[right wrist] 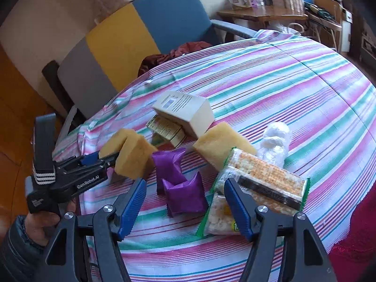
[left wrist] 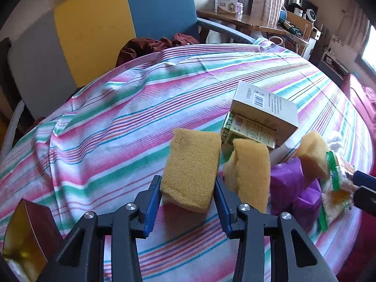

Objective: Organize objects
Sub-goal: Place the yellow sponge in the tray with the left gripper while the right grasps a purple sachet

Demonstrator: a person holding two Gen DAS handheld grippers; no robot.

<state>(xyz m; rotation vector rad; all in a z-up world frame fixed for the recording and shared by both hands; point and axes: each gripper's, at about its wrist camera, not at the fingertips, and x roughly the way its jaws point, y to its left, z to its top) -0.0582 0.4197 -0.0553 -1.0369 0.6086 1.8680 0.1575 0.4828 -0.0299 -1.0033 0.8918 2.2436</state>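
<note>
Left gripper [left wrist: 188, 185]: fingers closed on a yellow rectangular sponge [left wrist: 192, 171], long axis pointing away, lifted above the striped worktop [left wrist: 105, 129].
Right gripper [right wrist: 185, 202]: fingers wide open, empty, over the crumpled purple wrappers [right wrist: 181, 188].

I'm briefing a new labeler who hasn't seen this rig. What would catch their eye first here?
The yellow sponge clamped in the left gripper, lifted above the striped cloth. Next, the two purple packets ahead of the open right gripper, with snack packs to their right.

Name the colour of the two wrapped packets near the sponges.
Purple packets, clearest in the right wrist view.
</note>
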